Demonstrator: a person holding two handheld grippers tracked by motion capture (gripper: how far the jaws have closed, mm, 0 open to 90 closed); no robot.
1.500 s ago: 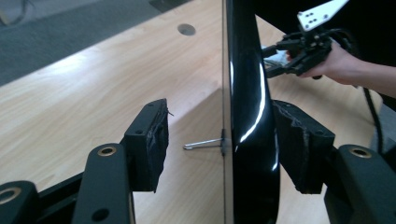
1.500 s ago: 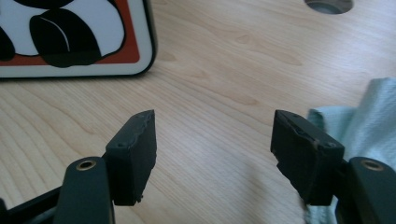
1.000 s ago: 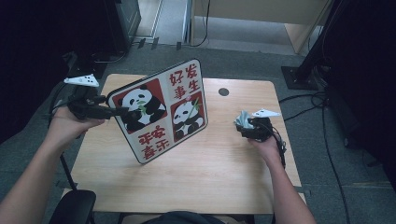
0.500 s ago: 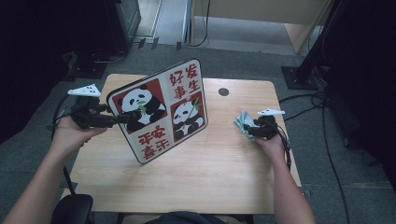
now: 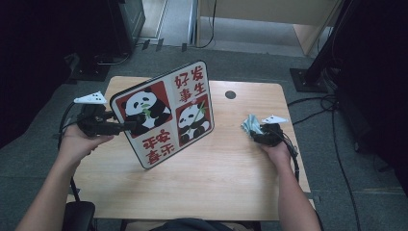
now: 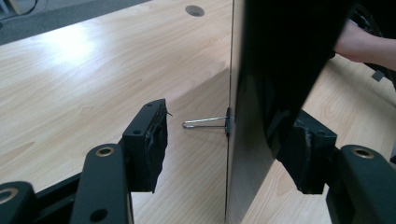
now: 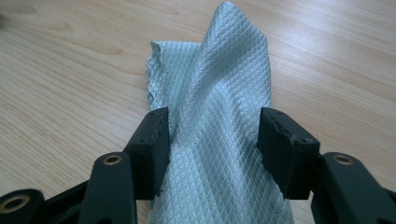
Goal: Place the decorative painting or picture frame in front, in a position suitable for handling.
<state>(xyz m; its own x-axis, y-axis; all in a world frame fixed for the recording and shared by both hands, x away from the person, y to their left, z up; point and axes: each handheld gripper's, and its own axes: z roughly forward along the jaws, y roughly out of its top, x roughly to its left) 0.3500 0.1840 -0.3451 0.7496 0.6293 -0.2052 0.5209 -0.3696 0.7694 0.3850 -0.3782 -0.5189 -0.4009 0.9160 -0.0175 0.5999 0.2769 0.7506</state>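
Note:
A panda sign board with red characters stands tilted on the wooden table. My left gripper is at its left edge. In the left gripper view the board runs edge-on between the jaws of that gripper. They stand open, and the left pad is clear of the board. A wire prop sticks out of the board. My right gripper rests low at the table's right. Its jaws have just been closing on a pale green waffle cloth, which fills the gap of the gripper.
A round cable hole lies in the table behind the board. Bare wood stretches across the front half between my two forearms. Dark stands, a post base and cables surround the table on the grey floor.
Both hands have sunk a little toward the table. The board has stayed where it was. The cloth came down with the right gripper.

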